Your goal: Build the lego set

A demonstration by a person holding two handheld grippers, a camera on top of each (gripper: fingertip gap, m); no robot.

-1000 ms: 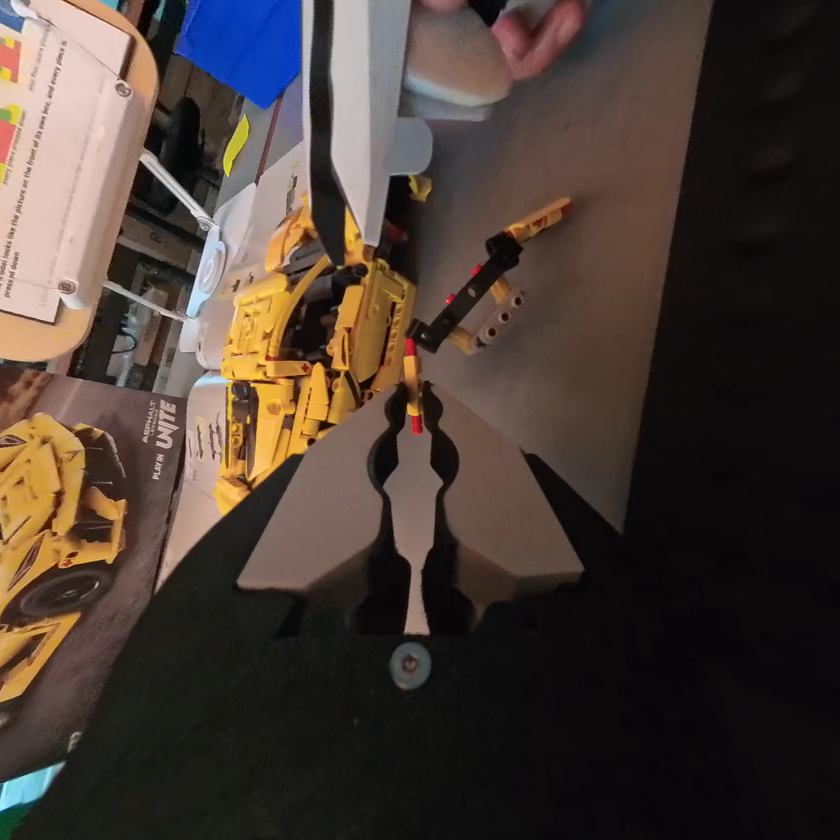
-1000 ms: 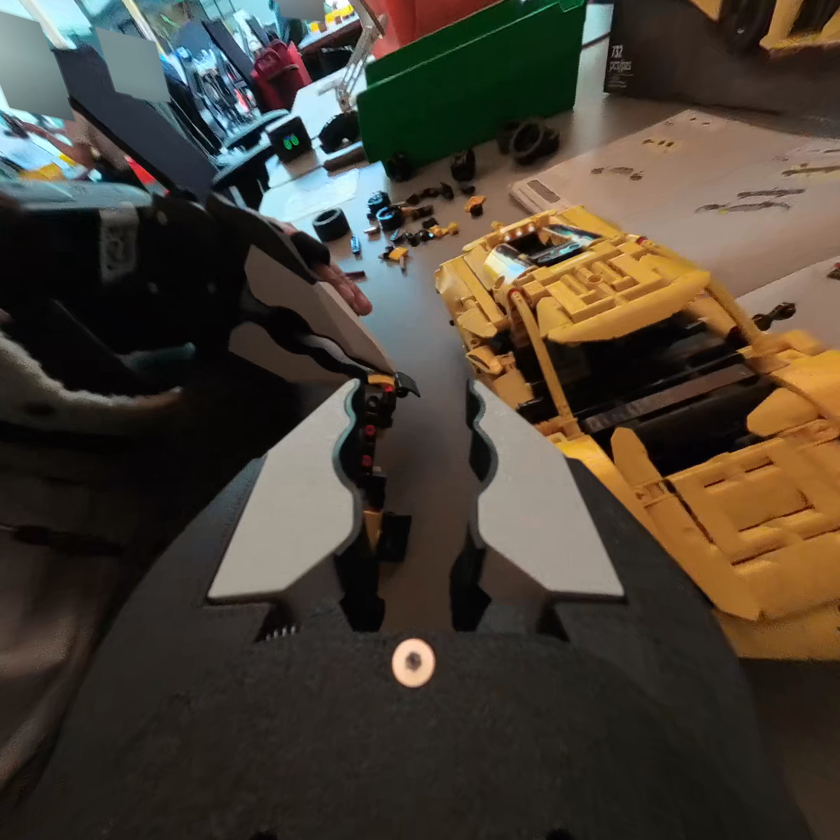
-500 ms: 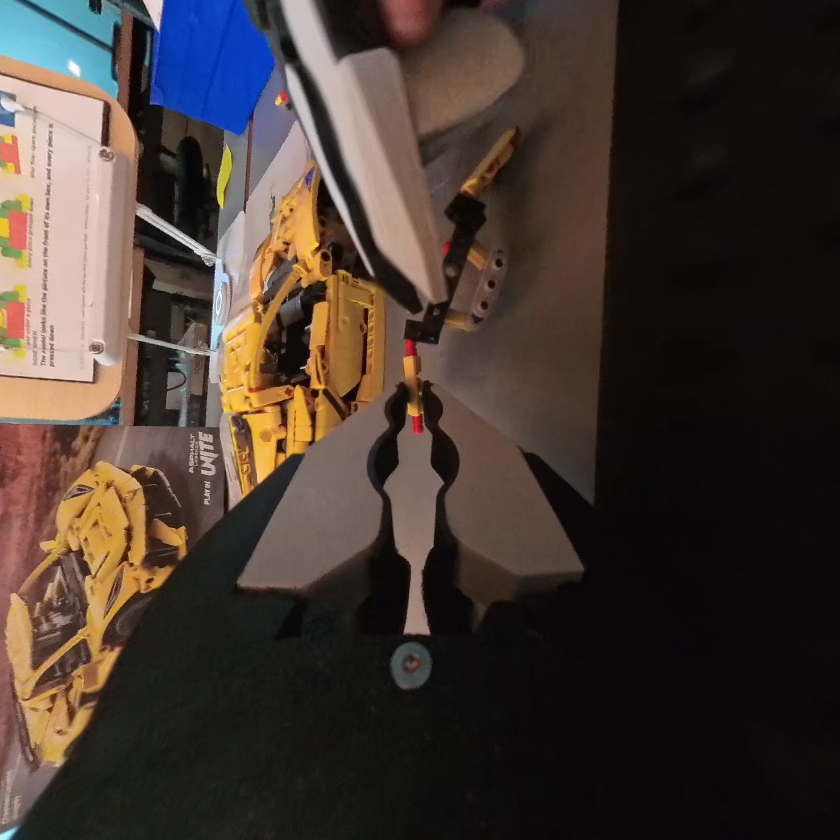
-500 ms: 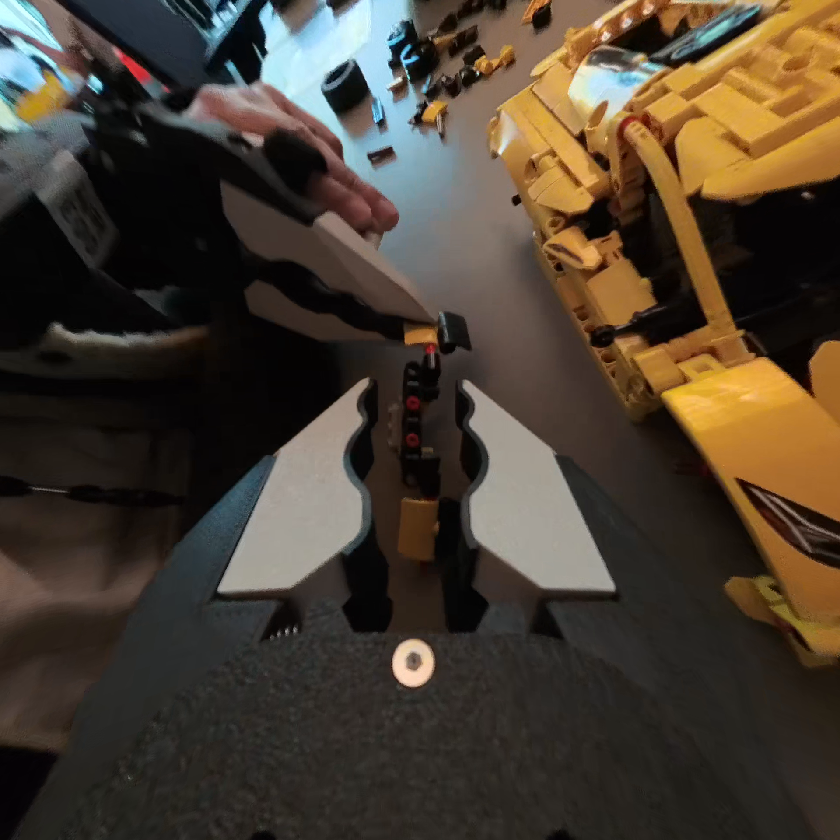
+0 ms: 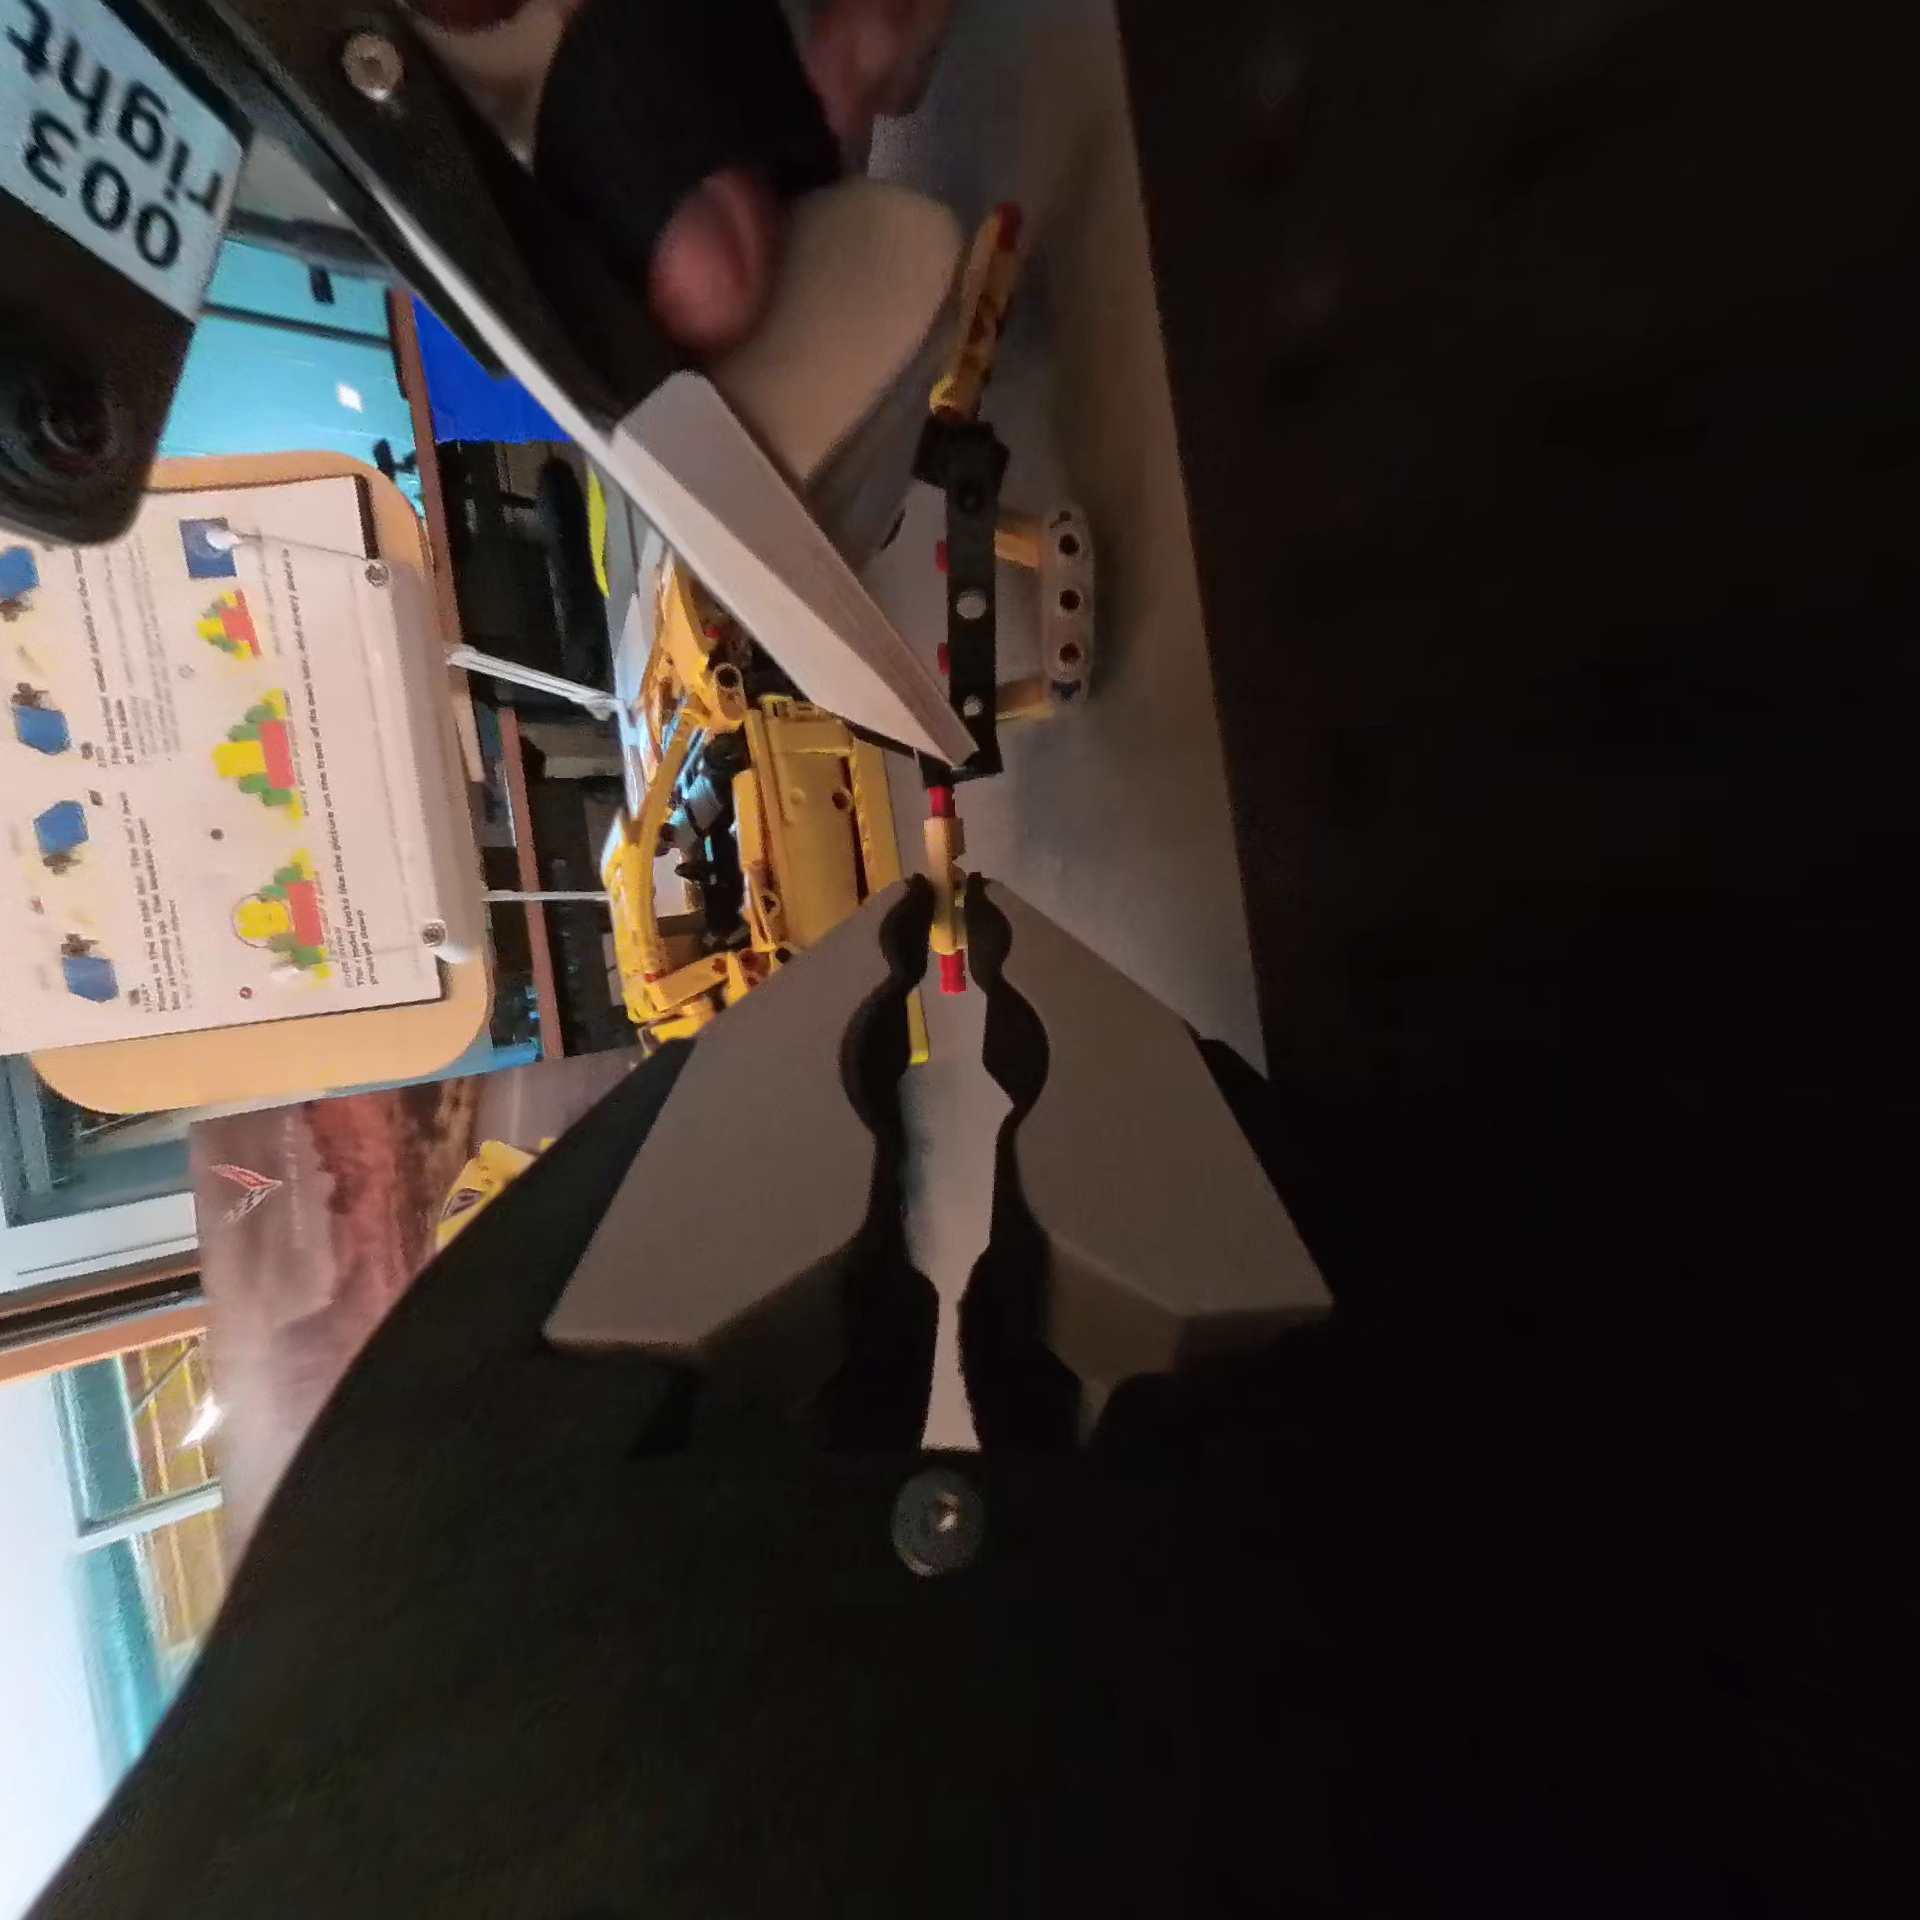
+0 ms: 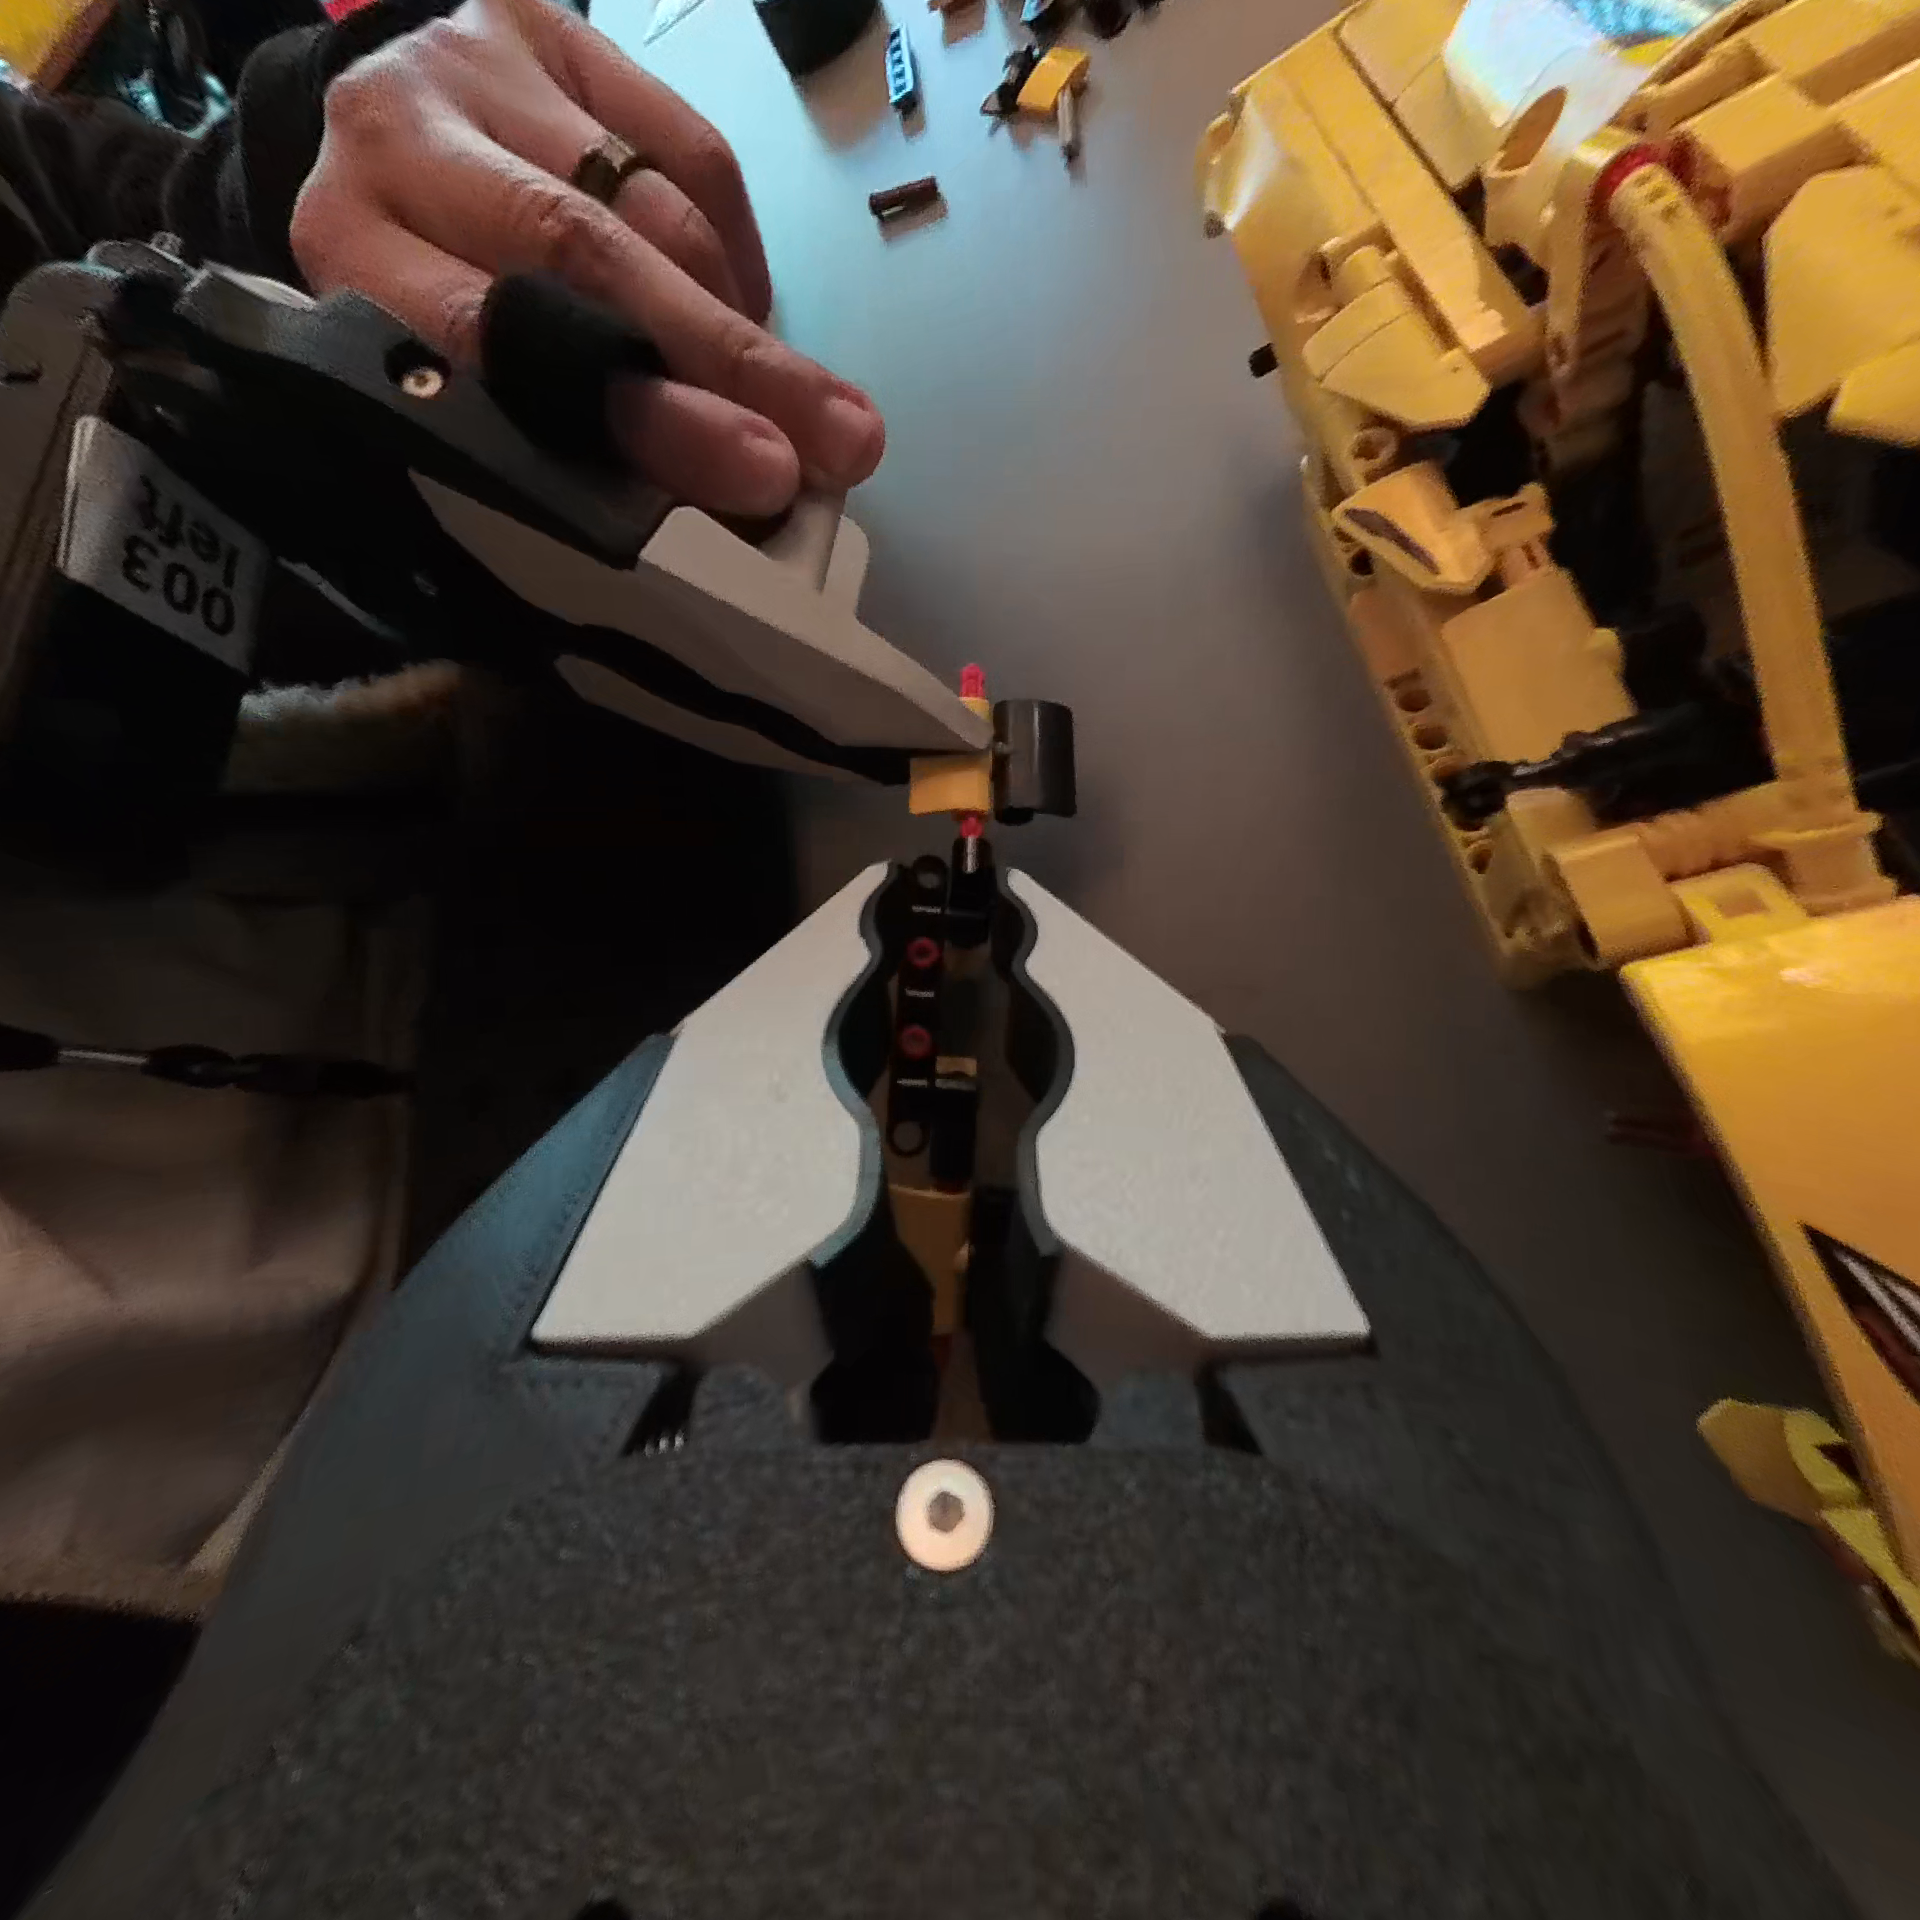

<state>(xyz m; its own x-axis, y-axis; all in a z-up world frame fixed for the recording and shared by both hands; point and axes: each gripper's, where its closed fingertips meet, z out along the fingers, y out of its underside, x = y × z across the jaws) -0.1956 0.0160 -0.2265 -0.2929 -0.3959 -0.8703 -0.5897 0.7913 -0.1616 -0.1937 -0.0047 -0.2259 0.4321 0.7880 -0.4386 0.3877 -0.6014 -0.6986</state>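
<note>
My left gripper (image 5: 942, 902) is shut on a small yellow connector with a red axle (image 5: 945, 914). It also shows in the right wrist view (image 6: 971, 753), where the piece (image 6: 948, 795) carries a black cylinder (image 6: 1034, 764). My right gripper (image 6: 948, 881) is shut on a black beam assembly (image 6: 920, 997) with red pins and a yellow end. That assembly (image 5: 971, 613) and the right gripper (image 5: 961, 758) show in the left wrist view. The red axle tip meets the beam's end. The yellow car (image 6: 1558, 520) (image 5: 790, 831) lies beside them on the grey table (image 6: 1091, 468).
Several loose small pieces (image 6: 1039, 83) and a brown pin (image 6: 909, 197) lie farther off on the table. A person's hand (image 6: 582, 239) holds the left gripper. A set box with a car picture (image 5: 343, 1174) and an instruction board (image 5: 239, 758) stand beyond the car. My left and right fingertips are right by each other.
My right gripper has closed on the black beam assembly and moved toward the left gripper. The red axle and the beam's end have come together.
</note>
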